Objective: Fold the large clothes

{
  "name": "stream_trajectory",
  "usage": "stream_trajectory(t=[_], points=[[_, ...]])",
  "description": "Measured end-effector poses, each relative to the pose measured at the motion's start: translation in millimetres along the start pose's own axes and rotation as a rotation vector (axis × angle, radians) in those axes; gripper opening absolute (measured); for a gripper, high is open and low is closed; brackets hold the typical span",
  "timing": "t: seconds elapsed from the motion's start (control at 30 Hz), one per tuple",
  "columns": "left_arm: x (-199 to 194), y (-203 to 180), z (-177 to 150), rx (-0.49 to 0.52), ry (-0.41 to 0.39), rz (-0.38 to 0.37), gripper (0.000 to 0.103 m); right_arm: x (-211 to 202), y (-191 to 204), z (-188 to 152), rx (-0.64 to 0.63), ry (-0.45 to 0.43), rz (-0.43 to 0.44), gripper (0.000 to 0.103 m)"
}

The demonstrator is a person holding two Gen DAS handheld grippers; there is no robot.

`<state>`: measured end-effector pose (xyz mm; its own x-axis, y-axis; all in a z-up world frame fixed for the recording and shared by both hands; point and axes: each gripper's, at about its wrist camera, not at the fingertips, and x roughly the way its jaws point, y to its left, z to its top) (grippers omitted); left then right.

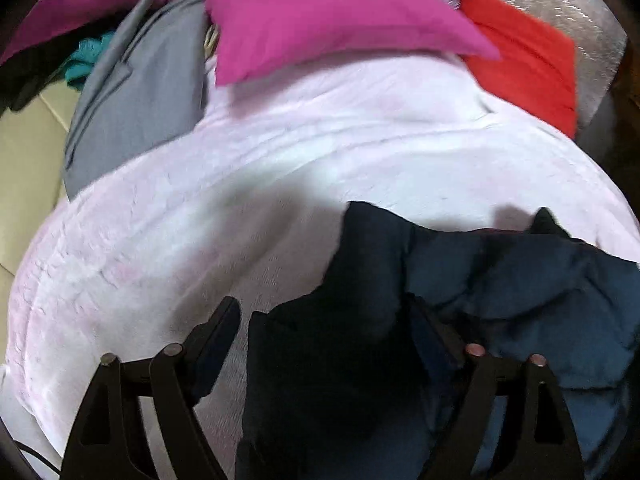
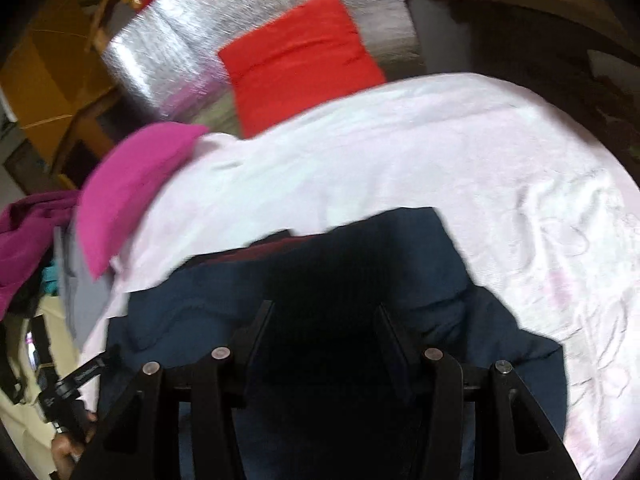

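Note:
A dark navy padded jacket (image 1: 500,280) (image 2: 360,248) lies bunched on a pale pink fleece blanket (image 1: 240,200) (image 2: 440,152). In the left wrist view my left gripper (image 1: 326,316) stands wide open. A fold of the jacket lies between its fingers, and a strip of blanket shows beside the left fingertip (image 1: 226,314). In the right wrist view my right gripper (image 2: 324,320) is shut on a thick dark fold of the jacket, which fills the gap between its fingers. The view is blurred.
A magenta pillow (image 1: 320,20) (image 2: 128,188) and a red cushion (image 1: 528,60) (image 2: 300,60) lie at the blanket's far edge on silver foil matting (image 2: 180,48). Grey cloth (image 1: 140,100) and purple clothes (image 1: 80,0) are piled at the left. A hand (image 2: 68,452) shows bottom left.

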<state>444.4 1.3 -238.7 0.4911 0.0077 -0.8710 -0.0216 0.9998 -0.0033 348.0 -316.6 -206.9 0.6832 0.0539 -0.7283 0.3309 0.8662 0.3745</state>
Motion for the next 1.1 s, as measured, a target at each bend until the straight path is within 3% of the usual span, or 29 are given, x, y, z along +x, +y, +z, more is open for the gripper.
stream_trajectory(t=[0.07, 0.13, 0.3, 0.47, 0.57, 0.63, 0.83, 1.1], points=[[8, 2, 0, -0.018, 0.018, -0.003, 0.093, 18, -9, 0, 0.037, 0.048, 0.014, 0.054], [3, 3, 0, -0.015, 0.002, 0.007, 0.093, 17, -7, 0, 0.023, 0.039, 0.002, 0.054], [-38, -7, -11, 0.068, -0.127, 0.076, 0.093, -18, 7, -13, -0.051, -0.025, 0.006, 0.055], [-103, -14, -51, 0.129, -0.291, 0.054, 0.093, -67, 27, -41, -0.134, -0.070, 0.050, 0.057], [-130, -19, -85, 0.160, -0.330, 0.013, 0.093, -86, 36, -73, -0.188, -0.063, 0.054, 0.059], [-140, -23, -111, 0.175, -0.331, 0.004, 0.093, -96, 36, -97, -0.203, -0.039, 0.060, 0.061], [-140, -36, -172, 0.221, -0.228, -0.074, 0.093, -108, 33, -156, -0.228, 0.048, 0.023, 0.062], [-124, -52, -194, 0.265, -0.212, -0.063, 0.093, -101, 22, -165, -0.196, 0.066, -0.011, 0.064]])
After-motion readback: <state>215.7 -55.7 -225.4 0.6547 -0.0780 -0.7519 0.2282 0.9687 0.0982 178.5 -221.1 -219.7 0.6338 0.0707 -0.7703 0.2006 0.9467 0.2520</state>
